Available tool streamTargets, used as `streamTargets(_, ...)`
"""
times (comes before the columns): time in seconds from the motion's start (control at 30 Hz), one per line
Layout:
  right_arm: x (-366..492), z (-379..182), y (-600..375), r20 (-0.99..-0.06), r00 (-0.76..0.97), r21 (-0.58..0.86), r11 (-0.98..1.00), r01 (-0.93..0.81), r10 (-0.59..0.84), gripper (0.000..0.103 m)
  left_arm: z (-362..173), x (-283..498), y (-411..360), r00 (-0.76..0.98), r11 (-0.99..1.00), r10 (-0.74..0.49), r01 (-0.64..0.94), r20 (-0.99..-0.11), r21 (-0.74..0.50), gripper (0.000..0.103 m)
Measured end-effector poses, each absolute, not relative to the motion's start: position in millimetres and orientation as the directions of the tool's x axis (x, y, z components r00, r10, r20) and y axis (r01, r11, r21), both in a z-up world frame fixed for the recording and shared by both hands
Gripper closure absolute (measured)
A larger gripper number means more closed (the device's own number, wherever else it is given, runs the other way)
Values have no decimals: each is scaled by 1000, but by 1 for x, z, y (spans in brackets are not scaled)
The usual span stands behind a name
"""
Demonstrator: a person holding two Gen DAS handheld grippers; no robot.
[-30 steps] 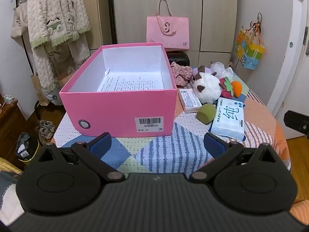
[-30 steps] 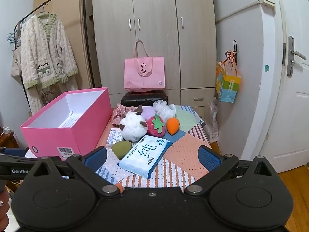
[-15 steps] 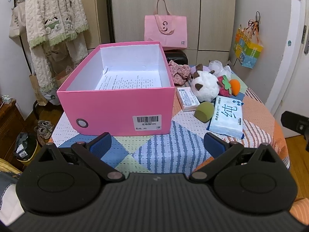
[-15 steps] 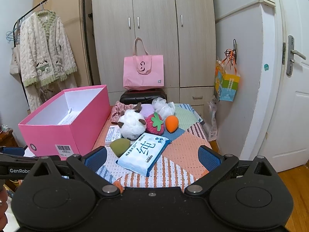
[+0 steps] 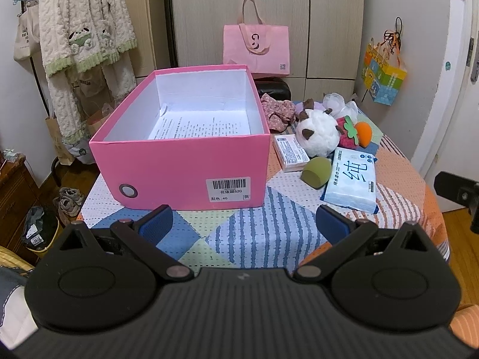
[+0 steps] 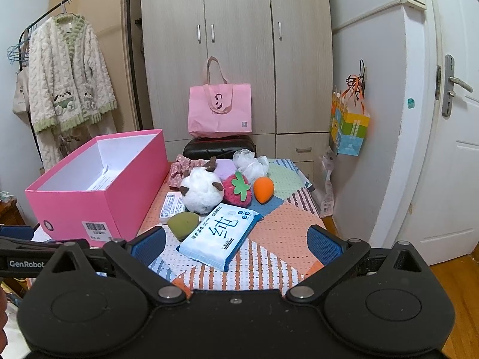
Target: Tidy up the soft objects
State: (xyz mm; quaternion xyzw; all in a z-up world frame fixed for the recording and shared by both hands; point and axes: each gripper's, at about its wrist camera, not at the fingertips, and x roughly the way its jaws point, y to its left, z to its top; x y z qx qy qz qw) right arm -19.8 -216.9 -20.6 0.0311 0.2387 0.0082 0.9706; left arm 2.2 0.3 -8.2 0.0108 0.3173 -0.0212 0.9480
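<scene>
An open pink box [image 5: 185,161] [image 6: 98,206] with a printed sheet inside stands on the left of the patchwork table. To its right lie a blue tissue pack [image 5: 351,181] [image 6: 220,233], a green sponge [image 5: 315,172] [image 6: 182,224], a small white pack [image 5: 290,152], a white plush ball with brown ears [image 5: 317,133] [image 6: 202,193], a strawberry plush [image 6: 238,190], an orange sponge [image 6: 263,190], a white mesh puff [image 6: 250,163] and floral cloth [image 5: 277,110]. My left gripper [image 5: 244,221] is open in front of the box. My right gripper [image 6: 236,243] is open just short of the tissue pack.
A pink tote bag [image 6: 220,110] sits on a black case behind the table, before wardrobe doors. A fluffy robe [image 5: 83,30] hangs on a rack at the left. A colourful bag [image 6: 348,125] hangs on the right wall, next to a white door [image 6: 455,149].
Both views have pulled back and risen slightly, so the box and soft things sit a little lower and farther. Both grippers stay open and empty.
</scene>
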Motion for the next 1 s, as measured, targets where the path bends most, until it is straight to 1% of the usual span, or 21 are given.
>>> streamTargets(0.17,-20,-21,-216,-461,887,62,998,-2,30,1,-8,-2,1,813,999,-36,52,-582,11,0)
streamTargets(0.4,-23,-23,-216,-458,888,64,998,-3,32,1,-4,-13,1,870,998,-45,62,-491,18,0)
streamTargets(0.57,-24,-22,-216,-456,889,63,998,-3,32,1,-4,-16,3,880,997,-64,80,-470,14,0)
streamTargets(0.73,-28,-23,-216,-450,892,63,998,-4,32,1,-6,-24,4,907,997,-55,75,-417,32,1)
streamTargets(0.9,-33,-24,-217,-441,897,56,998,0,25,1,-4,-29,7,914,996,-83,94,-397,8,1)
streamTargets(1.0,-35,-23,-217,-418,909,26,1000,2,9,1,-1,-28,9,912,992,-127,127,-389,-26,1)
